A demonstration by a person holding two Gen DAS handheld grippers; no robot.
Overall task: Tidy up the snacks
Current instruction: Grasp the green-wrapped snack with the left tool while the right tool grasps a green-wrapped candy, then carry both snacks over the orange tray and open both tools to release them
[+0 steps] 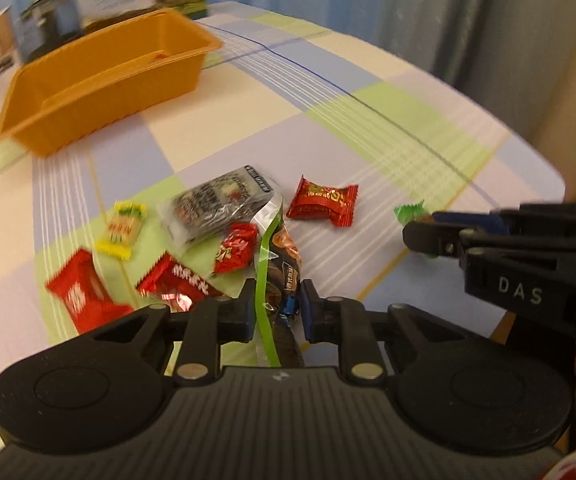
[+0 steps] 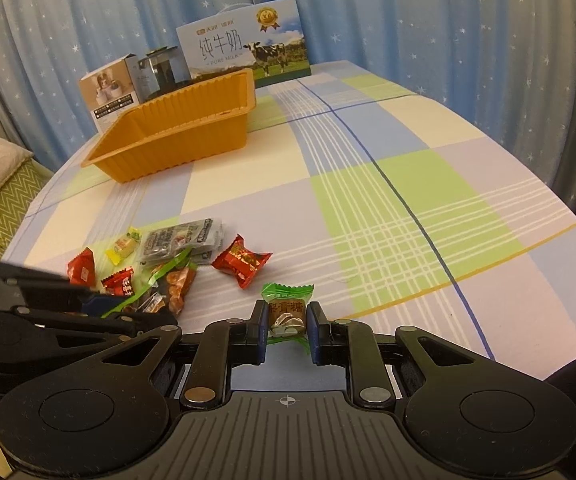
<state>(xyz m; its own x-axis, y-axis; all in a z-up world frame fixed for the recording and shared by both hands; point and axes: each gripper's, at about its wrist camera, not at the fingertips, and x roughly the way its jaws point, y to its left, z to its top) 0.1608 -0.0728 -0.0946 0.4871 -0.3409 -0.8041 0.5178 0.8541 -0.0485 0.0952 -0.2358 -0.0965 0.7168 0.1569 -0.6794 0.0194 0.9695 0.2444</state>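
While our right gripper [image 2: 287, 326] pinched the light, crinkly green candy [image 2: 286, 309] mid-body, our left gripper [image 1: 278, 314] straddled the slippery snack bag [image 1: 276, 272], grip uncertain

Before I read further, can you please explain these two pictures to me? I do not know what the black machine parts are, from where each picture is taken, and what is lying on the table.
Nothing here is a robot arm: a person holds a two-finger gripper in each hand, each carrying a forward-looking camera. One picture comes from the left gripper, the other from the right gripper.

The left straddles a clear snack packet with a green stripe. The right has its fingers around a green-wrapped candy.

On the checked tablecloth lie more wrapped snacks, such as a red candy. Further back stands an orange tray, and behind it a milk carton box.
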